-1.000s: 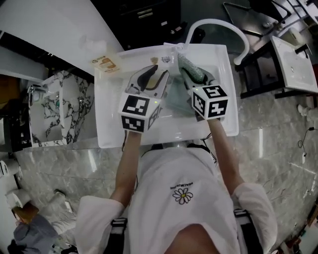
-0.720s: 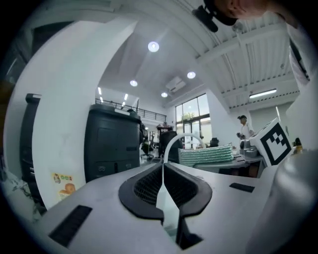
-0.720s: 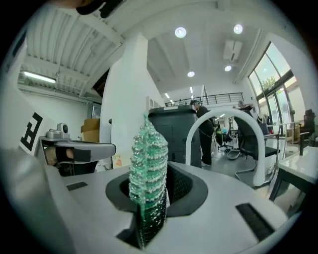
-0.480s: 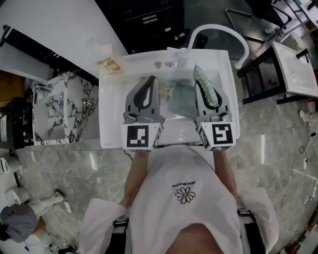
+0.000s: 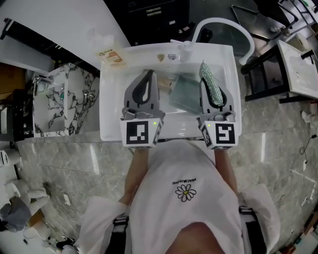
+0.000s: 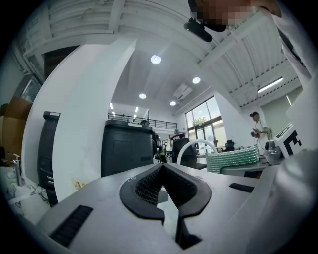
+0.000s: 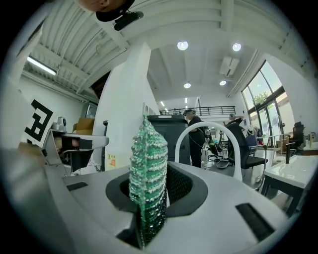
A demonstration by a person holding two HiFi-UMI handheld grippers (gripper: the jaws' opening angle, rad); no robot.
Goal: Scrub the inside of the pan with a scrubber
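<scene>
Two claws: both are over the white sink [image 5: 112, 106], side by side, with their marker cubes on the person's side.
Left of the sink: a small marbled washbasin [image 5: 62, 101] stands on a grey marble-look floor [image 5: 74, 163] that also runs along the sink's near edge.
Sink's far left corner: a yellow-orange sticker [image 5: 115, 56] sits on the rim.
Beyond the sink: a black cabinet [image 5: 149, 15].
Left claw [image 5: 147, 77]: it is over the sink's left half, with its jaws pressed together and nothing between them.
Pan [image 5: 185, 94]: a grey-green shape lies in the sink's bowl; the head view places it between the two claws.
Right claw [image 5: 211, 83]: it is over the sink's right half, pinching the green scrubber [image 5: 207, 73], which stands edge-up and pokes out past the jaw tips.
Faucet [image 5: 223, 24]: a white arch rises from the sink's far right corner.
Right of the sink: a second white basin [image 5: 298, 64] on a dark frame.
Head view only: the pan, the sink's bowl and the floor.
Gripper views only: a high white ceiling with round lights [image 6: 156, 59], tall windows [image 6: 203, 119] and a person [image 6: 257, 130] standing far beyond the sink.
Right gripper view only: an office chair [image 7: 248, 158] behind the faucet.
</scene>
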